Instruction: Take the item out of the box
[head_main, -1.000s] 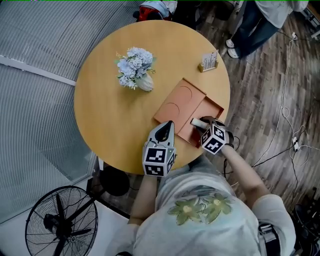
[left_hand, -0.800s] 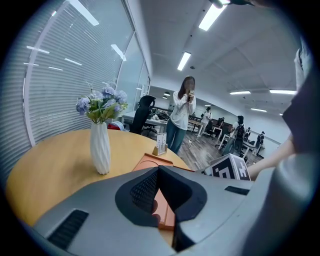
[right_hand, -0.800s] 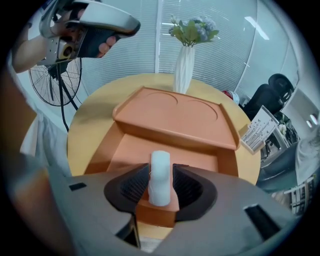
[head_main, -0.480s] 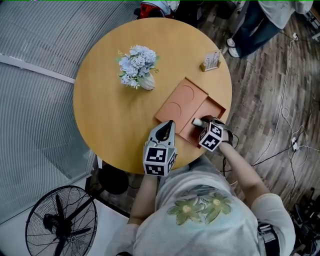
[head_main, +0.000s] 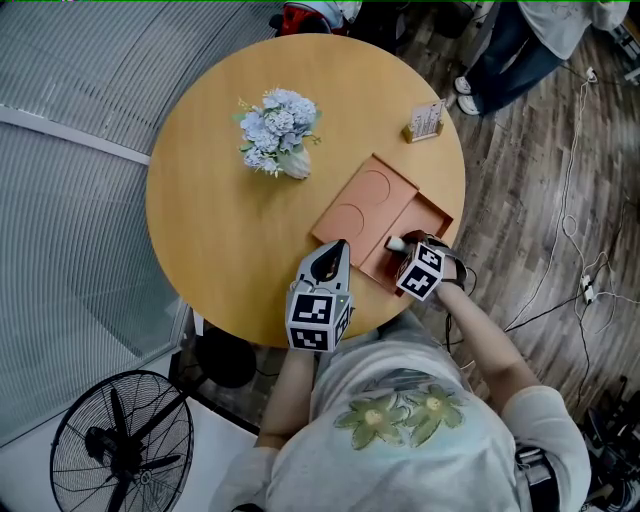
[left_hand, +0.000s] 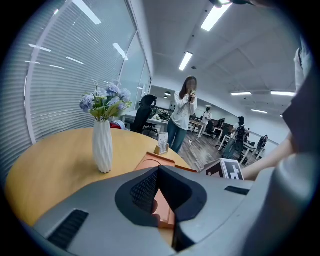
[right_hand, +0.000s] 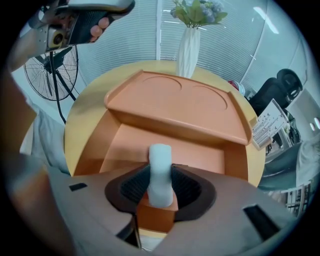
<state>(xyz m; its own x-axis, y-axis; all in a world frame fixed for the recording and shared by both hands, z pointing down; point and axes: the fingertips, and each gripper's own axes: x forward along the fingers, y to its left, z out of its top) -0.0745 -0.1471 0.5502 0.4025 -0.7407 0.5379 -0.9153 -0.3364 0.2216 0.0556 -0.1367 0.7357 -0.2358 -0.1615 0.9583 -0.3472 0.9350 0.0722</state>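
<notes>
Orange box (head_main: 432, 212), one, at the near right edge of the round wooden tabletop (head_main: 220, 200), open, lid (head_main: 365, 205) lying flat toward the middle with two round hollows pressed into it. One white item (right_hand: 160, 165) inside the box's tray, close to the tray's near wall, one end pointing toward the lid. One white vase (head_main: 293, 166) of pale blue flowers toward the far edge, well apart from the box. One small card stand (head_main: 425, 120) at the far right edge. One fan (head_main: 120, 445) on the floor off the near left edge.

Two grippers. Right gripper (right_hand: 160, 176) tipped steeply down over the tray, fingers (right_hand: 187, 187) spread wide on either side of the item, having just been closing a little. Dark gap showing on each side of the item, so not pressing on it. Left gripper (head_main: 336, 250) over the near edge, just beside the lid's near corner, fingers (left_hand: 142, 192) together at the tips, nothing between them, only the orange of the box visible beyond.
</notes>
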